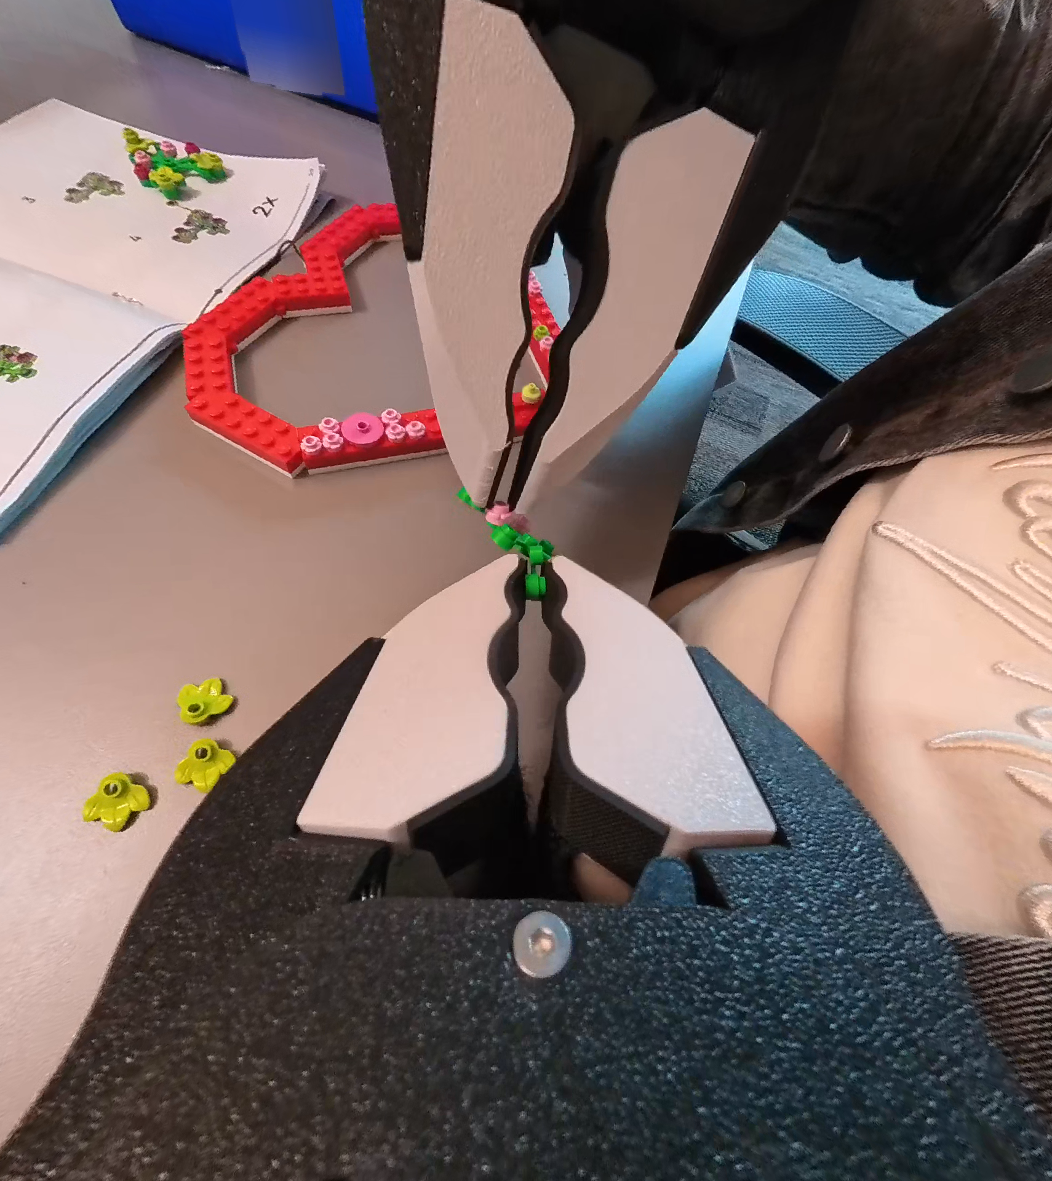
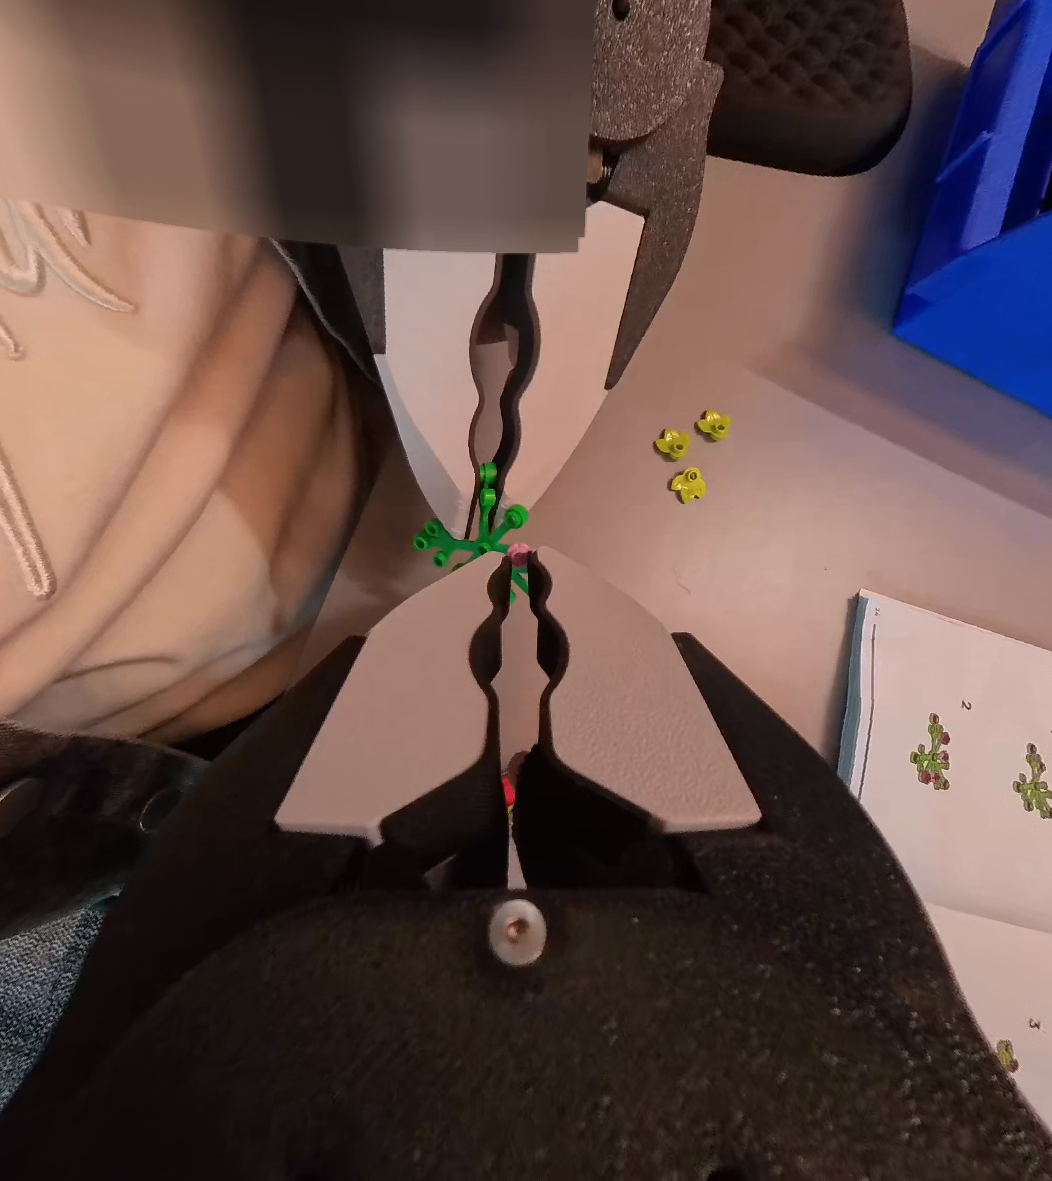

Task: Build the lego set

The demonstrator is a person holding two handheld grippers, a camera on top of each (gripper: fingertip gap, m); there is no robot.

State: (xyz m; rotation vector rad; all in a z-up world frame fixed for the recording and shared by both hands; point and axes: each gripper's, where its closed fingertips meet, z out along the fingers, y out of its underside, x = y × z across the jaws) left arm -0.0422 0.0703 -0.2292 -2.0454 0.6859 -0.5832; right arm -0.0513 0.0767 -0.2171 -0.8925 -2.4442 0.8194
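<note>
My left gripper [image 1: 533, 567] is shut on a green plant stem [image 1: 510, 540] with several small branches and holds it in the air above the table edge. My right gripper [image 2: 517, 562] is shut on a small pink flower stud [image 2: 518, 553] and touches it to a branch of the stem [image 2: 469, 546]. In the left wrist view the right gripper [image 1: 501, 500] comes down from the top with the pink stud [image 1: 501, 513] at its tips. In the right wrist view the left gripper [image 2: 489, 500] comes from the top. The two grippers meet tip to tip.
A red heart-shaped frame [image 1: 236, 409] with pink flowers lies on the grey table [image 1: 127, 639]. Three lime leaf pieces [image 1: 204, 700] [image 2: 689, 484] lie loose. An open instruction booklet [image 1: 63, 287] [image 2: 983, 767] and a blue bin [image 2: 1022, 255] are nearby. A person's torso [image 1: 894, 639] is close.
</note>
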